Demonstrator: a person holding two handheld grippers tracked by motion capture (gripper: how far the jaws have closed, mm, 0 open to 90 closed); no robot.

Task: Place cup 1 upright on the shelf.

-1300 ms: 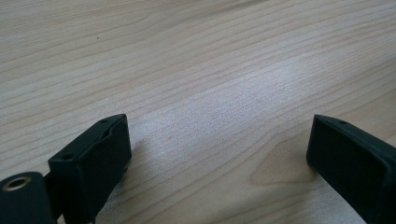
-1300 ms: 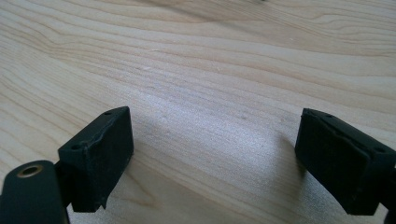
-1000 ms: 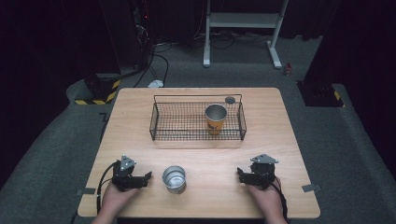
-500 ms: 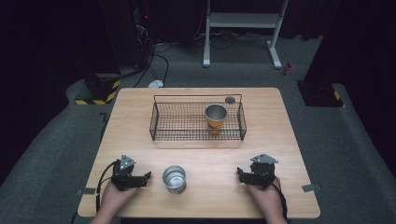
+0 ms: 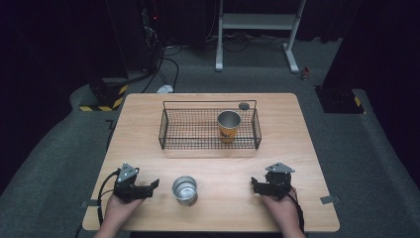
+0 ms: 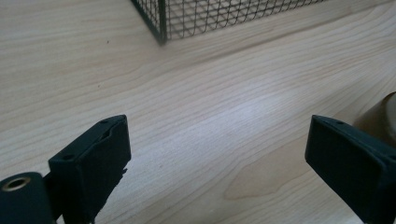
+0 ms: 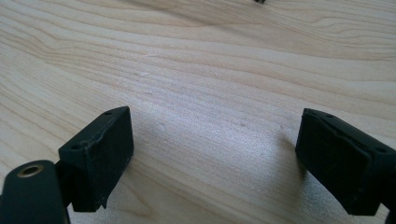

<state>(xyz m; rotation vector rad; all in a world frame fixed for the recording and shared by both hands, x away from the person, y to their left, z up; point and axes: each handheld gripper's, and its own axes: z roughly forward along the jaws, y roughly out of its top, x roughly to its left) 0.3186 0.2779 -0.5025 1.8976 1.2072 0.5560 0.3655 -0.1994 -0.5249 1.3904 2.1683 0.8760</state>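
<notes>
Two hand-held grippers, left (image 5: 154,184) and right (image 5: 253,184), both agape and empty, flanking steel cup (image 5: 184,190) on table (image 5: 148,119).

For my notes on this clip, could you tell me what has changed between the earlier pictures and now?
Very little. The left gripper has just been closing its jaws slightly, with nothing between them; it is open beside the steel cup. The right gripper, also open and empty, kept its place. The steel cup, the wire basket and the orange cup inside it stayed put.
</notes>
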